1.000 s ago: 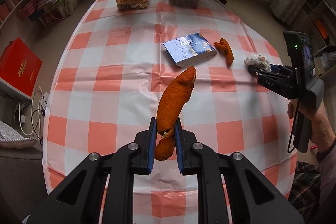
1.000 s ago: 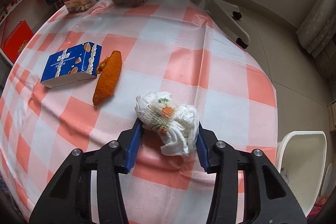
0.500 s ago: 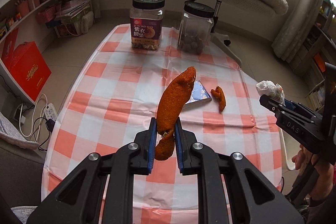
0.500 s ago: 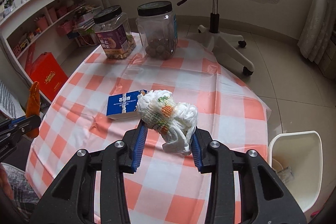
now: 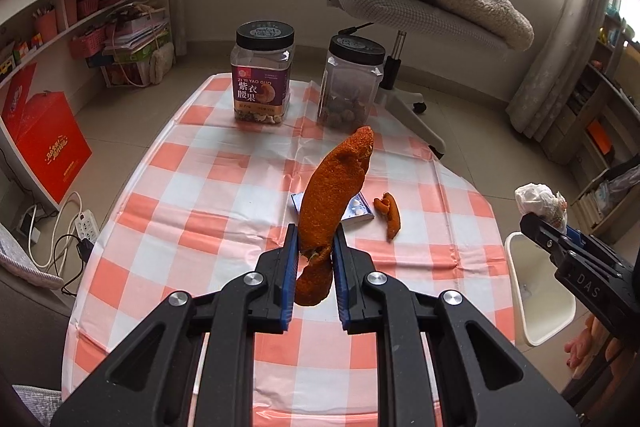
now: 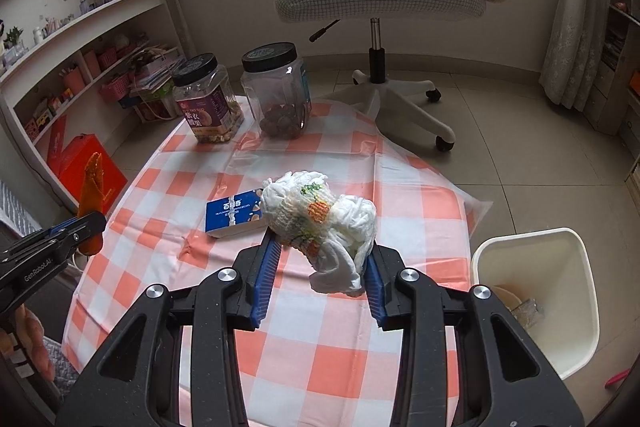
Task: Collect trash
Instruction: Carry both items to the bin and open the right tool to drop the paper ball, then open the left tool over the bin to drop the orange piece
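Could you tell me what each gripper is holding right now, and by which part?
Left gripper: the long orange peel, near its lower end. Right gripper: the crumpled tissue, across its middle.

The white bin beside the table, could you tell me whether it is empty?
Not empty: the white bin shows a few scraps at its bottom.

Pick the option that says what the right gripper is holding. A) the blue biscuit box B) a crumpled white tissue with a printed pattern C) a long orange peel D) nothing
B: in the right wrist view, the right gripper is shut on the crumpled white tissue, lifted above the checked table; the orange peel is in the left gripper.
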